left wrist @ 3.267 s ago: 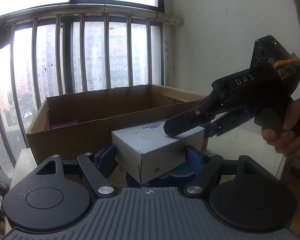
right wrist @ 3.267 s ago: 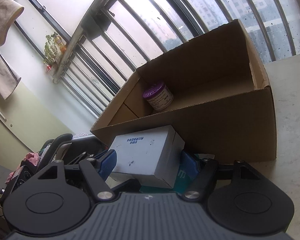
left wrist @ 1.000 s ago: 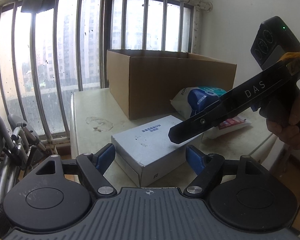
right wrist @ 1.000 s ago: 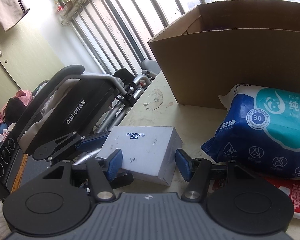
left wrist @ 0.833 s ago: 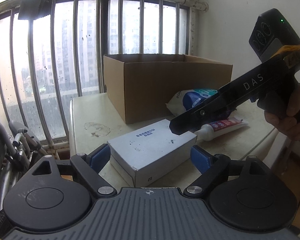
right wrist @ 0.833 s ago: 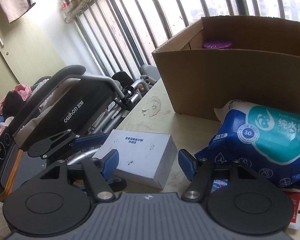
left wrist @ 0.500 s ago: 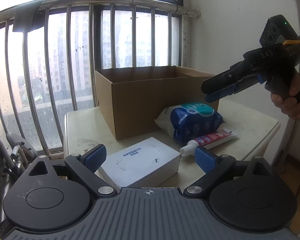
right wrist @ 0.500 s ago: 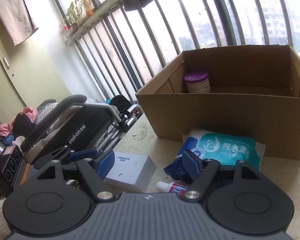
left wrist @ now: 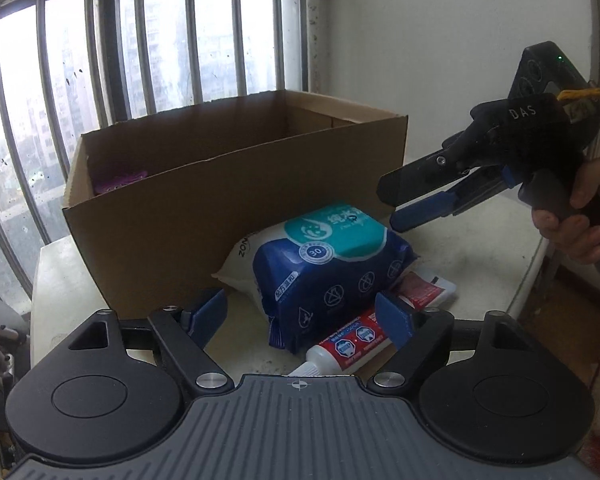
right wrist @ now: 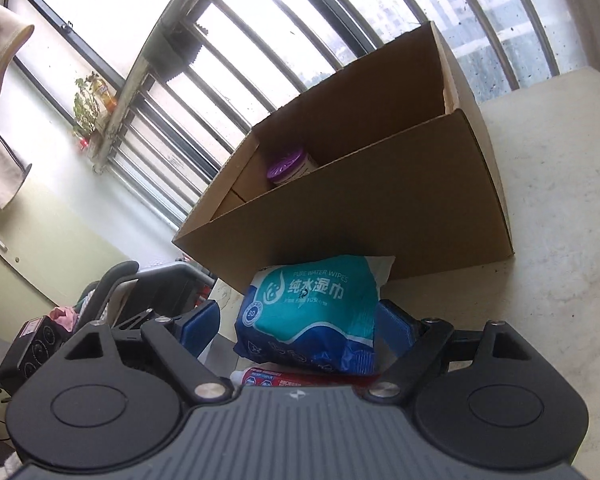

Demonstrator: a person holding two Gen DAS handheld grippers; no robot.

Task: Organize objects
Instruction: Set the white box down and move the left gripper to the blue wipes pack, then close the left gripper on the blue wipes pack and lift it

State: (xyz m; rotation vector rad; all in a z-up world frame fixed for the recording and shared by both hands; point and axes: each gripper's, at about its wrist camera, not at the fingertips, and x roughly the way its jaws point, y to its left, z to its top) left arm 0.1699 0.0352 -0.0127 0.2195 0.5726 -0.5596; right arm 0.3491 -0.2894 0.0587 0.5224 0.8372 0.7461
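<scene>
Pale stone table (left wrist: pixel 480 248), corrugated cardboard box (left wrist: pixel 236 200), glossy wipes pack (left wrist: pixel 324 260)

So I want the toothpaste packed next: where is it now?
The toothpaste lies on the table, partly under the wipes pack, in front of the cardboard box.

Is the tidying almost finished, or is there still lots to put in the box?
Only just begun. Done: one purple-lidded jar sits inside the cardboard box. In hand: nothing; the left gripper is closing and the right gripper opening, each with the blue pack of wipes between its jaws but not pressed. Left: the wipes and the toothpaste tube under them still lie on the table.
</scene>
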